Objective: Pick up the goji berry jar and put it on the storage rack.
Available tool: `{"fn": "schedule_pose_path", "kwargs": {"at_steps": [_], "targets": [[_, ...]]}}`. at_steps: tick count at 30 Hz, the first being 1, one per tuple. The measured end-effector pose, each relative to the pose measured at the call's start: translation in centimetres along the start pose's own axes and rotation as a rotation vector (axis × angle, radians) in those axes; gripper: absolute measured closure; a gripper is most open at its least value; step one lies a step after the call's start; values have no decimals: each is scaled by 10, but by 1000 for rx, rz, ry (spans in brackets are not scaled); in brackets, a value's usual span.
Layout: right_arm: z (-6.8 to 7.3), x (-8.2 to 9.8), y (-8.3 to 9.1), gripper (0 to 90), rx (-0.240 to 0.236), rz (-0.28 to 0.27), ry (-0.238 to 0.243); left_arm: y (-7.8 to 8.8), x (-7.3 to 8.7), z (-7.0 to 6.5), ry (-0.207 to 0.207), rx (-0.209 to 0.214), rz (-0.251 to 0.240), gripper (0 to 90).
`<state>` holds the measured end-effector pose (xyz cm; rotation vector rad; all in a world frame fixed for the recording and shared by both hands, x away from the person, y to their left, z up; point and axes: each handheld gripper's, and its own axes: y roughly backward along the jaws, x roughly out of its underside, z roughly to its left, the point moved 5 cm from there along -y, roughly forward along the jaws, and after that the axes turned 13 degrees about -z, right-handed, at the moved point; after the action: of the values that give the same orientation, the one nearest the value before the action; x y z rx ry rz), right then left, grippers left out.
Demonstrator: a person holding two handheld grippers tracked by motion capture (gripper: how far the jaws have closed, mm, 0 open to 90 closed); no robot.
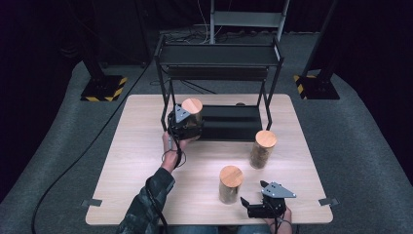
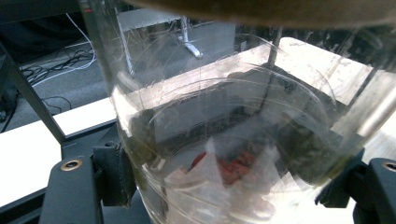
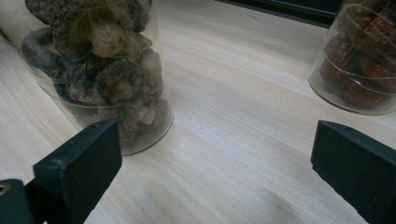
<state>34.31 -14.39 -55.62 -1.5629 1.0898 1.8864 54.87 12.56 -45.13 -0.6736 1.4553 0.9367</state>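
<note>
The left gripper (image 1: 187, 127) clamped a clear, cork-lidded jar (image 1: 192, 111) at centre frame, against the black metal shelf (image 1: 234, 122). The right gripper (image 1: 253, 207) gaped empty beside a mushroom jar (image 1: 230, 184).

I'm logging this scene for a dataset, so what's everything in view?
Jars: 3, clear with wooden lids; one in the left gripper at the rack's bottom shelf, one of mushrooms at front centre, one to its right.
Rack: 1, black, at the table's back.
Table: 1, light wood, centre.
Floor stands: 2, black with yellow stripes; one at back left, one at back right.
Left gripper: 1, black, shut on the jar.
Right gripper: 1, black, open, at the front edge.
</note>
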Motion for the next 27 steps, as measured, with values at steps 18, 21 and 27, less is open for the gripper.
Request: {"fn": "schedule_pose_path", "kwargs": {"at_steps": [18,21,27], "targets": [[0,0,0,11,3,1,4,-15,3,3,0,-14,0,245],[0,0,0,11,3,1,5,-17,4,4,-2,-24,-2,245],[0,0,0,11,3,1,5,-19,7,5,-8,-31,-1,245]]}}
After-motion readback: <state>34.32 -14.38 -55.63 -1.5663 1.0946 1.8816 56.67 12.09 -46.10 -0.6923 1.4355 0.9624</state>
